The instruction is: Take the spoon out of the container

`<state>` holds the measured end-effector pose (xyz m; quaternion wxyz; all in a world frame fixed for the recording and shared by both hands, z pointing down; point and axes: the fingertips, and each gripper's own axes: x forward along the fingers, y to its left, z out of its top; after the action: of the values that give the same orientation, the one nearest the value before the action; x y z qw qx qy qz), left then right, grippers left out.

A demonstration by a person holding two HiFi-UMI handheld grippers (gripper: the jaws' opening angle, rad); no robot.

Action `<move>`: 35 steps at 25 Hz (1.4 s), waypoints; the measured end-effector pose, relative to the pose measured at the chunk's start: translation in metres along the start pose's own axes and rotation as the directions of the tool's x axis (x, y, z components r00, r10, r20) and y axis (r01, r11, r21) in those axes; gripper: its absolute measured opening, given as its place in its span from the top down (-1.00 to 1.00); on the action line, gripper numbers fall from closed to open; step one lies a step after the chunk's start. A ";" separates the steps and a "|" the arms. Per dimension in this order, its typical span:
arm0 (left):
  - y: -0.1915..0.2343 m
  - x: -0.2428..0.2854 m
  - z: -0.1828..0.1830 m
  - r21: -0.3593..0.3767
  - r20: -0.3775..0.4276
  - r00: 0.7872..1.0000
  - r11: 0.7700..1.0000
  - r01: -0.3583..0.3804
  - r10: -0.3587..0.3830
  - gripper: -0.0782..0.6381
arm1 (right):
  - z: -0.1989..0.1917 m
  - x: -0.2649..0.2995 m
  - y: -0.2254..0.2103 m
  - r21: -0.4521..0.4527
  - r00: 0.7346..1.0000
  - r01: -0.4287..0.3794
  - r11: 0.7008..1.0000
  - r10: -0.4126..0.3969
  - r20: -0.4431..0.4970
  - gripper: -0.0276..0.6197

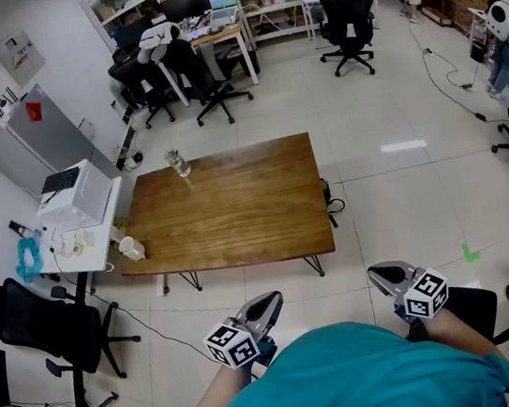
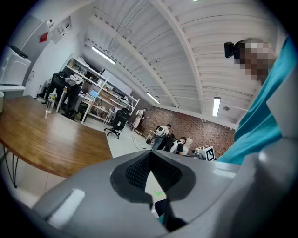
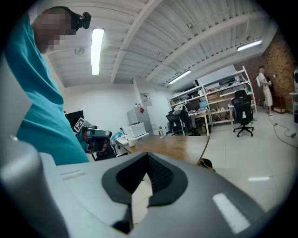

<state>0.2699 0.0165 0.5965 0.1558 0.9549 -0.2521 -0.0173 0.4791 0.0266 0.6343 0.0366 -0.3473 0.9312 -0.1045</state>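
Wooden table mid-floor; black chair near its left end.

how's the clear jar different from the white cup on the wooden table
The clear jar is see-through; the white cup is opaque. The jar stands at the far left corner of the wooden table, the cup at its near left corner. The jar looks taller and slimmer, the cup squatter. Both sit along the table's left edge.
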 end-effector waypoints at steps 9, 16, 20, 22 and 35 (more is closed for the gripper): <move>0.014 -0.015 -0.013 -0.026 0.034 0.998 0.998 -0.056 0.057 0.78 | -0.009 0.023 -0.007 -0.010 0.998 -0.033 0.999 0.033 -0.057 0.91; 0.110 -0.173 0.029 0.005 0.087 0.987 0.990 -0.140 0.139 0.78 | 0.007 0.192 0.100 -0.048 0.988 -0.138 0.989 0.134 -0.078 0.91; 0.169 -0.263 0.061 -0.014 0.107 0.972 0.978 -0.209 0.209 0.78 | 0.016 0.296 0.164 -0.057 0.971 -0.222 0.973 0.215 -0.106 0.91; 0.204 -0.300 0.074 -0.035 0.116 0.963 0.970 -0.242 0.244 0.78 | 0.018 0.350 0.186 -0.062 0.961 -0.256 0.965 0.247 -0.129 0.91; 0.482 -0.367 0.083 -0.136 0.137 0.856 0.865 -0.483 0.499 0.78 | -0.043 0.664 0.149 -0.050 0.836 -0.528 0.848 0.509 -0.204 0.91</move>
<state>-0.2888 -0.2266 0.6486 0.1793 0.8454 -0.4983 -0.0691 -0.1240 -0.2906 0.6463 -0.0404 -0.0721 0.9939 -0.0734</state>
